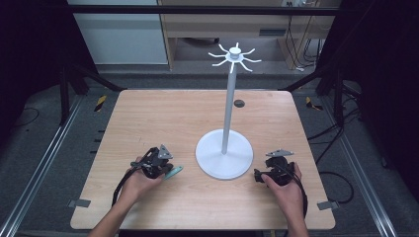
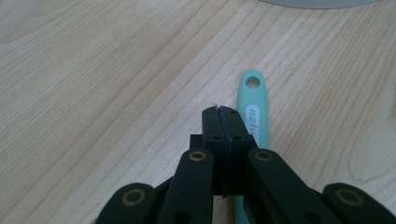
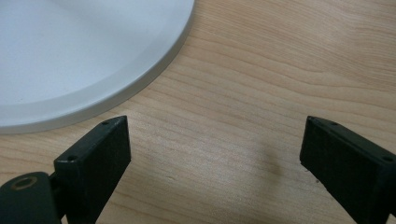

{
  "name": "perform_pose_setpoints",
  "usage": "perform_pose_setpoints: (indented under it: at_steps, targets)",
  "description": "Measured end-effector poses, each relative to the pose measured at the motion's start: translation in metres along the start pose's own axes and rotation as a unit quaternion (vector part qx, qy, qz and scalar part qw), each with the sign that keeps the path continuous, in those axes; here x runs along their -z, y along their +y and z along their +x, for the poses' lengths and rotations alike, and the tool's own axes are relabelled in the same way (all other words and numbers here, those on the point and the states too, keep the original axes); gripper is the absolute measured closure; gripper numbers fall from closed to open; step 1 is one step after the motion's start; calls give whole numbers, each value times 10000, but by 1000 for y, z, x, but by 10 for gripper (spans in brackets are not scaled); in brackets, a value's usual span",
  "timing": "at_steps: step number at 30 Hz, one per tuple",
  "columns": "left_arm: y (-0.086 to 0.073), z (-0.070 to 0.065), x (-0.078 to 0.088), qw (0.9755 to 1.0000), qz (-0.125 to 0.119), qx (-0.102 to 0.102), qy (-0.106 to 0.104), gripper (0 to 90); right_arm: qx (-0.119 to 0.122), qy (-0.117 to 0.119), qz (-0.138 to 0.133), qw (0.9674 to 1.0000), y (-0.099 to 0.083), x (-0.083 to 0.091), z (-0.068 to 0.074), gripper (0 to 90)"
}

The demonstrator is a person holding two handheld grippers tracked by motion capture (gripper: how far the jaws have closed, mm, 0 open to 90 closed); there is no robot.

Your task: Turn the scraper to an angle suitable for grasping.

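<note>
The left gripper (image 2: 223, 112) has its jaws pressed together with nothing pinched, the teal handle (image 2: 254, 116) lying flat on the desk (image 2: 93, 93) just beside and beneath them, while the right gripper (image 3: 215, 154) rests, jaws spread, near the white stand base (image 3: 70, 56).

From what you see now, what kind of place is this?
Probably a lab or recording workstation, not a home: a wooden table sits inside a dark metal frame, cables lie on the grey floor, and a white stand is set out.
</note>
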State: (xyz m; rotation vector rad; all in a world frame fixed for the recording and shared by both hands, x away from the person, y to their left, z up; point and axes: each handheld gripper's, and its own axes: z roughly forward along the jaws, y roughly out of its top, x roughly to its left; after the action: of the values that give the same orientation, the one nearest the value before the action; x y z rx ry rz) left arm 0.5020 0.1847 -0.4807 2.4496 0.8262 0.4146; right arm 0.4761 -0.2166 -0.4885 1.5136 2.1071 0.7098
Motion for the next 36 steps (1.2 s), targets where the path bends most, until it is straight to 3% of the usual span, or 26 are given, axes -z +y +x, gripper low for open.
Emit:
perform_pose_setpoints:
  at_steps: [4,8,15,18,20,25,29,30,31,33,36]
  targets:
    - [1,-2,-1,10000,47,-35,81,900,-4,-2,-3,10000,0,0,0,90]
    - [0,-2,0,9999,50,-35,-94,900,-2,4,-5,10000,0,0,0,91]
    - [3,-19,3,9985,194,-405,-327,900,1,11,-8,10000,0,0,0,90]
    - [3,-23,4,9976,219,-458,-464,900,-9,5,0,10000,0,0,0,89]
    - [5,-26,5,9971,226,-599,-417,900,-6,7,-8,10000,0,0,0,89]
    - [11,-26,13,9970,57,-655,-415,900,-22,8,-31,10000,0,1,-1,89]
    - [17,-25,21,9959,77,-766,-464,900,-54,-16,-30,10000,-1,1,-3,89]
    - [19,-26,23,9948,149,-831,-577,900,-53,-19,-20,10000,-1,0,-4,89]
    - [19,-26,23,9948,149,-831,-577,900,-54,-24,-23,10000,-1,1,-4,89]
    - [22,-29,25,9924,429,-1006,-564,900,-64,-18,-42,10000,-1,1,-4,89]
    - [25,-28,27,9913,570,-1038,-579,900,-61,-9,-47,10000,-1,2,-3,89]
